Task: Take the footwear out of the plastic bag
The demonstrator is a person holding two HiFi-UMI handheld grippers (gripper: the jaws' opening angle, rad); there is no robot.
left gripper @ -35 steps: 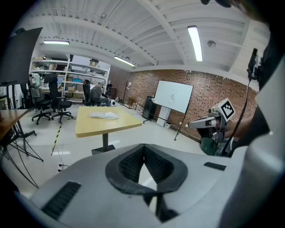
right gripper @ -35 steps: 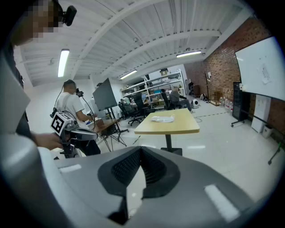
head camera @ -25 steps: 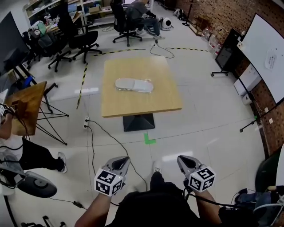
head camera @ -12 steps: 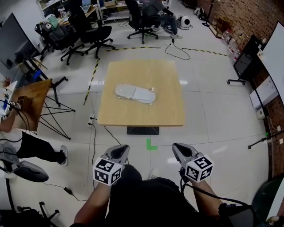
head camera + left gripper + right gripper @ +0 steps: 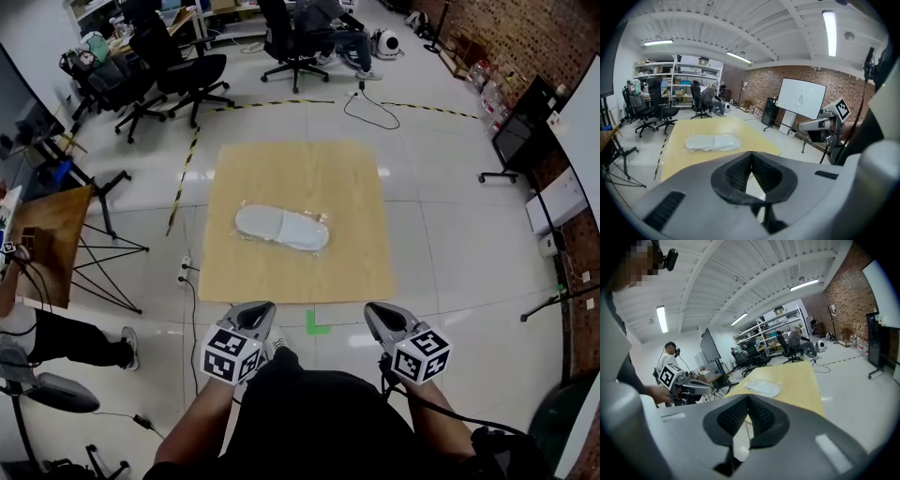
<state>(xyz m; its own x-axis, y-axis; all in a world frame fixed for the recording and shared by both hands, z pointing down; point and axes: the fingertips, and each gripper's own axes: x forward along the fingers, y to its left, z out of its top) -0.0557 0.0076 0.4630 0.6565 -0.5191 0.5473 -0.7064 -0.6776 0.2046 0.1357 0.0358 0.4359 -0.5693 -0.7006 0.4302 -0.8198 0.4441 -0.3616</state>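
A clear plastic bag with pale slippers inside [image 5: 281,228] lies flat near the middle of a square wooden table [image 5: 347,262]. The bag also shows in the left gripper view [image 5: 712,142] and, smaller, in the right gripper view [image 5: 762,387]. My left gripper [image 5: 260,312] hovers short of the table's near edge, shut and empty. My right gripper [image 5: 379,316] hangs level with it to the right, also shut with nothing between its jaws. Both are well short of the bag.
Office chairs [image 5: 192,70] and a seated person [image 5: 323,17] are beyond the table. A small wooden side table on black legs [image 5: 52,234] stands at the left. A whiteboard [image 5: 577,122] and a brick wall run along the right. Cables cross the tiled floor.
The table and bag have come closer in the head view as I walk toward them. Both grippers stay shut and keep their places before me.
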